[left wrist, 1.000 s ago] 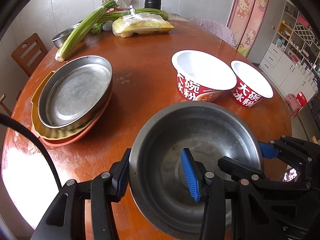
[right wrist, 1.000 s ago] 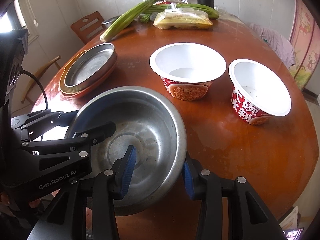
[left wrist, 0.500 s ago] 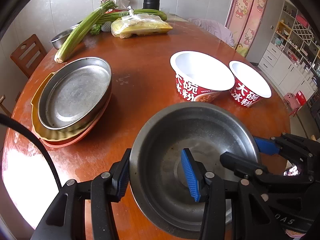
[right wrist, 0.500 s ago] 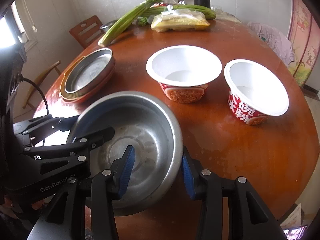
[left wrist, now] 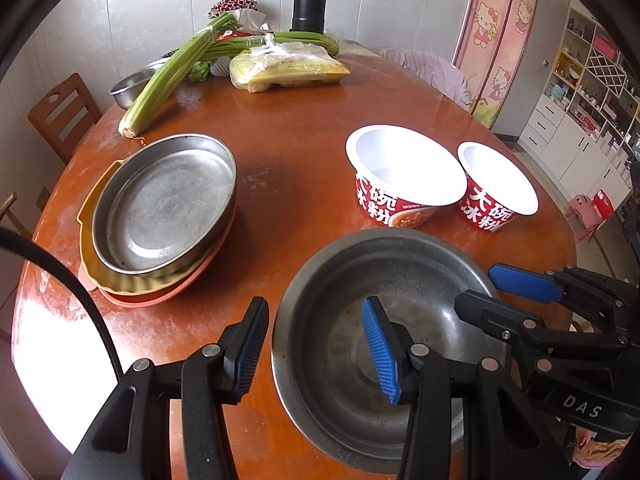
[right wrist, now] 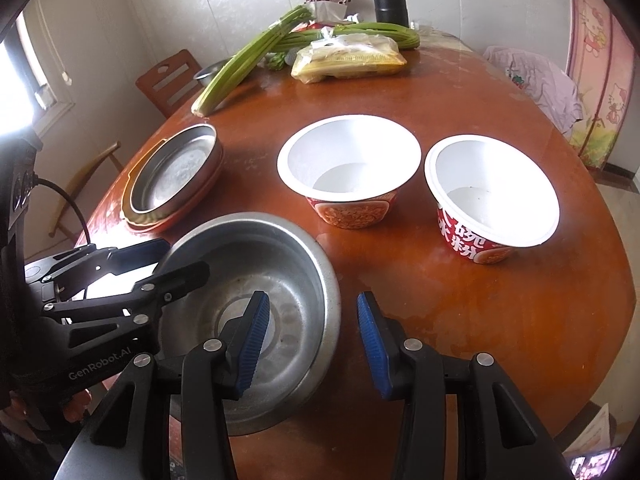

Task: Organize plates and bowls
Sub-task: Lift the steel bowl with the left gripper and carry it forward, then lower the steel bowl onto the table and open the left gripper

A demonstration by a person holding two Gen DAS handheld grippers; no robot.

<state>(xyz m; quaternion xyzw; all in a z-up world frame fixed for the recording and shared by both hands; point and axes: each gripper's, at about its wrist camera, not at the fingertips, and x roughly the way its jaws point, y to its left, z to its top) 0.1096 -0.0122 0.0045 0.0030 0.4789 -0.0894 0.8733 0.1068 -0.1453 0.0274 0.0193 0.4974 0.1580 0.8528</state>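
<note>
A large steel bowl [left wrist: 384, 236] [right wrist: 256, 248] sits on the round wooden table near its front edge. My left gripper [left wrist: 316, 346] [right wrist: 186, 258] straddles the bowl's left rim, one finger inside and one outside, with a small gap at the outer pad. My right gripper [right wrist: 314, 340] [left wrist: 476, 286] straddles the right rim the same way, pads clear of the metal on both sides. Both are open. Two white paper bowls with red labels [left wrist: 400, 168] [left wrist: 496, 178] [right wrist: 348, 156] [right wrist: 492, 184] stand behind. A steel pan lies stacked on a yellow and a pink plate [left wrist: 160, 208] [right wrist: 176, 172] at the left.
At the far side of the table lie celery stalks [left wrist: 168, 76], a yellow bagged packet [left wrist: 288, 70], a small steel basin [left wrist: 132, 86] and a black flask [left wrist: 308, 4]. A wooden chair [left wrist: 60, 116] stands at the left. A purple cloth [right wrist: 540, 80] covers a seat on the right.
The bowl's rim touched each gripper's outer pad before; a gap shows there now. The right jaws stand a little wider. Both hands stayed almost in place.
</note>
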